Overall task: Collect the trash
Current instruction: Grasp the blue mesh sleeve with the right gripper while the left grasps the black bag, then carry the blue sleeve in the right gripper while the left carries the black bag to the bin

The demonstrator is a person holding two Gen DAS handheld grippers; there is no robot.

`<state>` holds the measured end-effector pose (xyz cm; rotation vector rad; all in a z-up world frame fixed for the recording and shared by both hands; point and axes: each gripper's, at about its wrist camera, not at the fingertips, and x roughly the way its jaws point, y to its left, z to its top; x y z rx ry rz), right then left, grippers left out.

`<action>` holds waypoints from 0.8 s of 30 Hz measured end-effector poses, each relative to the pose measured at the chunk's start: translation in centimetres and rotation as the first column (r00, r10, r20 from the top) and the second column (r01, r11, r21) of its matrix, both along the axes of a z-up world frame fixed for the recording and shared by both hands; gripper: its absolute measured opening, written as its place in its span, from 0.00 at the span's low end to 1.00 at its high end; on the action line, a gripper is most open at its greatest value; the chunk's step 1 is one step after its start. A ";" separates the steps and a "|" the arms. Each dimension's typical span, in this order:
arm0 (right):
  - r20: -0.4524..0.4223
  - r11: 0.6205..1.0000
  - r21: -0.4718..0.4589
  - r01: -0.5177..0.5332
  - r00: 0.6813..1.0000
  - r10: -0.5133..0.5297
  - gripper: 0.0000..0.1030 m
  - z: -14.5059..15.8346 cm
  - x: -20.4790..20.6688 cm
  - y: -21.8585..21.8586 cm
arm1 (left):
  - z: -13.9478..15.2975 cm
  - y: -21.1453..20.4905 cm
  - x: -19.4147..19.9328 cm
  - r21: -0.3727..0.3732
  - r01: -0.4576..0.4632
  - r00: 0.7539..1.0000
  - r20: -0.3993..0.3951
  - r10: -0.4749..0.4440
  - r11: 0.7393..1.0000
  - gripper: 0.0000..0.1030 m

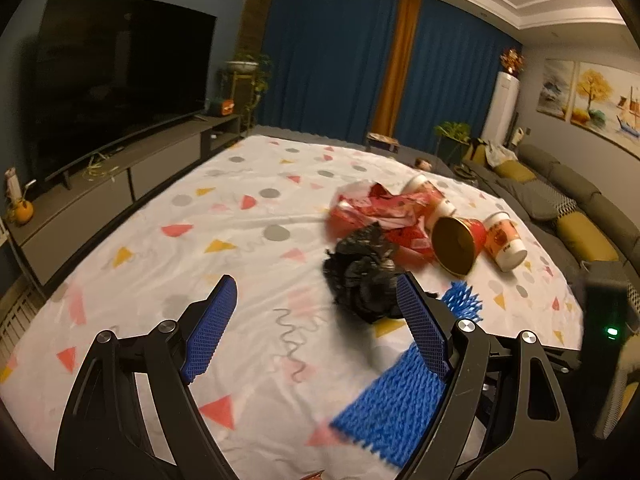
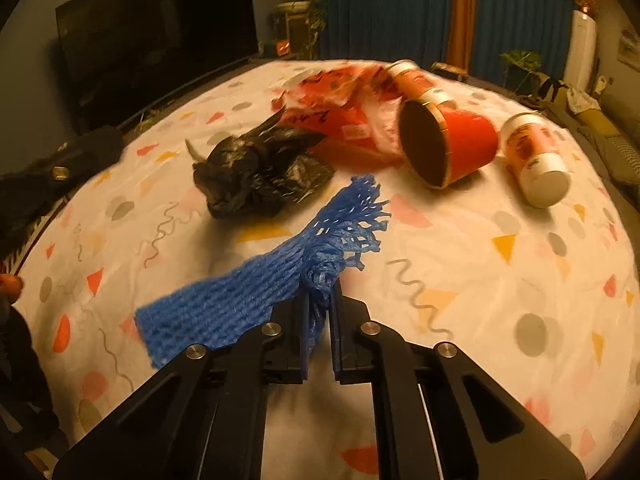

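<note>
Living-room table [image 2: 500, 288], patterned cloth, litter spread across it; collecting barely begun.
My right tongs [image 2: 320, 300] are pinched tight on the blue foam net [image 2: 248, 292], angled down; my left tongs [image 1: 316, 300] gape wide and empty near the black bag [image 1: 360, 276]. Red wrapper [image 2: 340, 120] and cups [image 2: 452, 144] remain beyond.

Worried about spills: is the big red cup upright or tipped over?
Tipped over. The big red cup lies on its side on the tablecloth, its dark open mouth facing the camera.
</note>
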<state>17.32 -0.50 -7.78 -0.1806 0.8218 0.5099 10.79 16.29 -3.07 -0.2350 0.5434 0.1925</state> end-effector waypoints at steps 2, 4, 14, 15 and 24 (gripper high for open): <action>0.030 1.000 0.015 0.023 0.999 -0.024 0.09 0.8 -0.3 -1.0 | -0.1 -0.7 0.8 0.000 0.023 1.000 -0.007 -0.023 1.000 0.78; 0.064 0.998 0.034 0.049 0.997 -0.051 0.09 1.8 -0.6 -2.1 | -0.4 -1.3 1.8 -0.005 0.040 0.999 -0.023 -0.041 0.999 0.78; 0.150 0.986 0.107 0.124 0.979 -0.139 0.09 4.7 -2.1 -6.7 | -2.8 -1.9 6.8 -0.100 0.100 0.985 -0.128 -0.112 0.990 0.59; 0.152 0.986 0.111 0.127 0.978 -0.143 0.09 4.8 -2.2 -7.0 | -2.9 -1.8 7.1 -0.107 0.104 0.983 -0.138 -0.118 0.989 0.52; 0.159 0.979 0.140 0.149 0.972 -0.171 0.09 5.2 -2.4 -8.7 | -3.6 -1.3 7.5 -0.180 0.126 0.978 -0.143 -0.152 0.976 0.23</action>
